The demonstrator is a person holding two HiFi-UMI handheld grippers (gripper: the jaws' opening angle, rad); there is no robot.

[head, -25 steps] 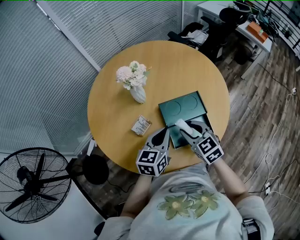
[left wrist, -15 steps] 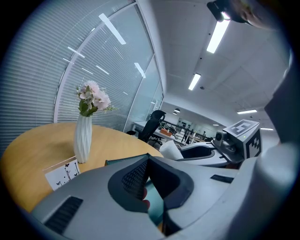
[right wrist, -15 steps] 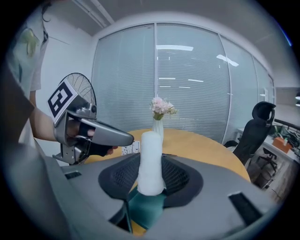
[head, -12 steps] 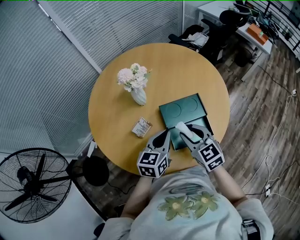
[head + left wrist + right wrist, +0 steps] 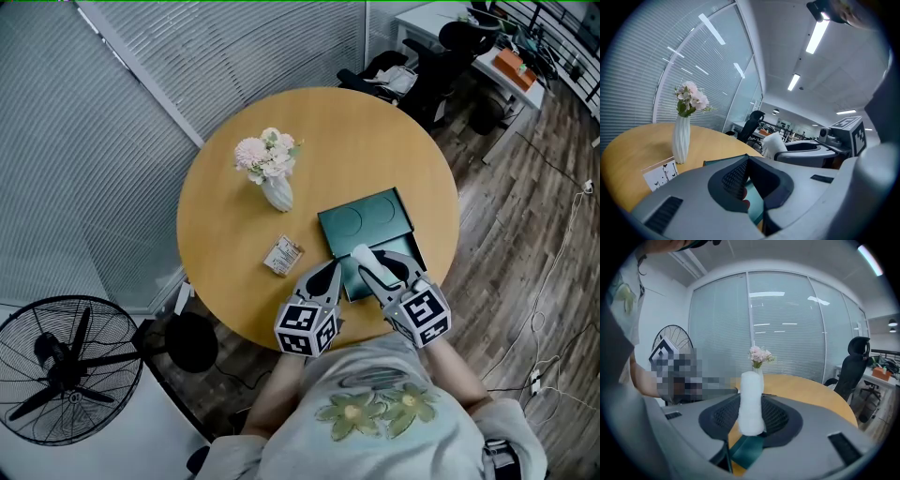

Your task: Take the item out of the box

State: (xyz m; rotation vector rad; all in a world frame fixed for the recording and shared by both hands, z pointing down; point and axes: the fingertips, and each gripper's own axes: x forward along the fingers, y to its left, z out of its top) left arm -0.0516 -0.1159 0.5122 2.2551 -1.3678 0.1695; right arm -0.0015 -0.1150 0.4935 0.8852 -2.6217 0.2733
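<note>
Right claw gripped a white roll between its pads, jaws partly apart around it, holding it upright over the near end of the open green box. Left claw was pinched on the box's near edge, on the round desk.

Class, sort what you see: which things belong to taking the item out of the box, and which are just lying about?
Part of the job: white roll, green box, right gripper, left gripper.
Just lying about: vase of flowers, small card, floor fan.
</note>
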